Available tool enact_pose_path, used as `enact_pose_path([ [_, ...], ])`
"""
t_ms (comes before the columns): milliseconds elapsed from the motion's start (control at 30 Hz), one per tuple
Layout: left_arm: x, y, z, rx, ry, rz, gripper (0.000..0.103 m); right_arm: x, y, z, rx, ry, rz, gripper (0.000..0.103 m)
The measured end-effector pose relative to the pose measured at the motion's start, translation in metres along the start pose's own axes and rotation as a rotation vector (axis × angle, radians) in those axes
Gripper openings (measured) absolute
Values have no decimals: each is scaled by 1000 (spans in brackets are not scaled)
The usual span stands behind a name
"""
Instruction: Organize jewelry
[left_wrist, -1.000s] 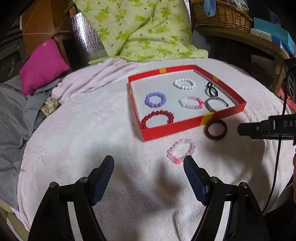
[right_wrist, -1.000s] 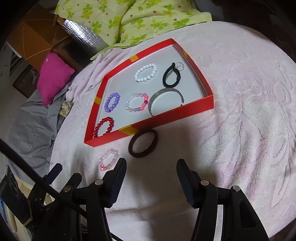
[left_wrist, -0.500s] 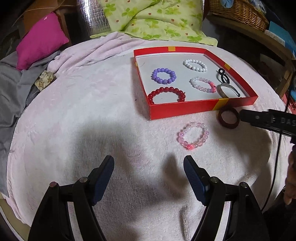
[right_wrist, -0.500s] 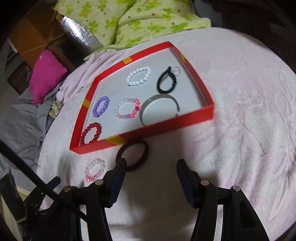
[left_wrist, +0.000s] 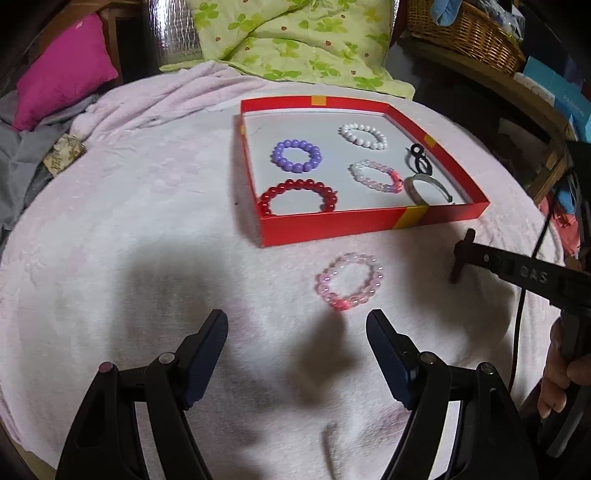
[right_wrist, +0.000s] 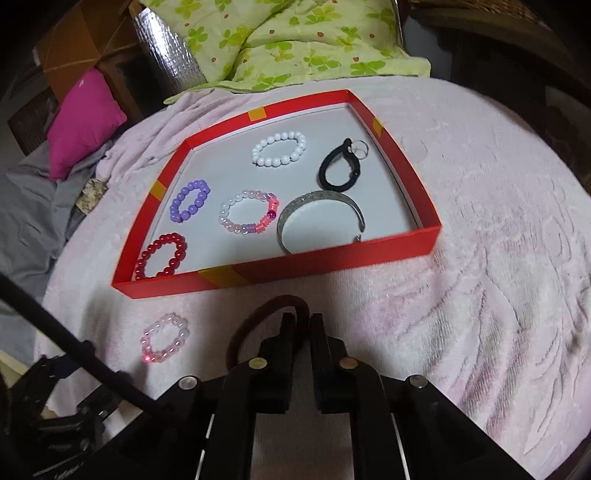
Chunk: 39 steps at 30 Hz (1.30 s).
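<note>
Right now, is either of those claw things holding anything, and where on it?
The right gripper pinches the dark brown bangle by its rim; the left gripper holds nothing.

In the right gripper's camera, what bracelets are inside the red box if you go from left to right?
In the red box: red bead bracelet → purple bead bracelet → pink and white bead bracelet → white bead bracelet → silver bangle.
</note>
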<state>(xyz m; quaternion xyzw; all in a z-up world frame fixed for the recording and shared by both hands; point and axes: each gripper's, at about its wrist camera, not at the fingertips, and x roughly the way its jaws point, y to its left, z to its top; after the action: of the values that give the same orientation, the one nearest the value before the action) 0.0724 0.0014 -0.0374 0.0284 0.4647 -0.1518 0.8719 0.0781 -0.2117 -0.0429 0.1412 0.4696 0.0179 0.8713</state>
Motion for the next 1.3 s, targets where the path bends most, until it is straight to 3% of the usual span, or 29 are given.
enact_pose_path([
  [400, 14, -15, 12, -9, 1, -77, 78, -24, -29, 0, 70, 3, 85, 10],
  [500, 19, -18, 12, 2, 9, -83, 77, -24, -36, 2, 104, 23, 98, 17],
  [633, 24, -24, 12, 32, 20, -101, 62, -23, -32, 1, 90, 13, 93, 42],
  [733, 24, -25, 11, 37, 13, -116, 55, -21, -26, 2, 67, -10, 80, 42],
  [867, 24, -23, 11, 34, 8, -134, 39, -10, -23, 4, 65, -10, 61, 42],
  [967, 23, -23, 10, 34, 7, -151, 29, 2, -17, 4, 36, 11, 14, 34],
  [1033, 22, -24, 9, 37, 5, -168, 19, 4, -12, 3, -8, 1, -35, 16],
  [1100, 22, -25, 8, 42, 9, -185, 12, 1, -10, 1, -20, -4, -28, 7],
  [1300, 20, -32, 5, 69, 12, -203, 9, -15, -10, -4, -38, -16, -1, 7],
])
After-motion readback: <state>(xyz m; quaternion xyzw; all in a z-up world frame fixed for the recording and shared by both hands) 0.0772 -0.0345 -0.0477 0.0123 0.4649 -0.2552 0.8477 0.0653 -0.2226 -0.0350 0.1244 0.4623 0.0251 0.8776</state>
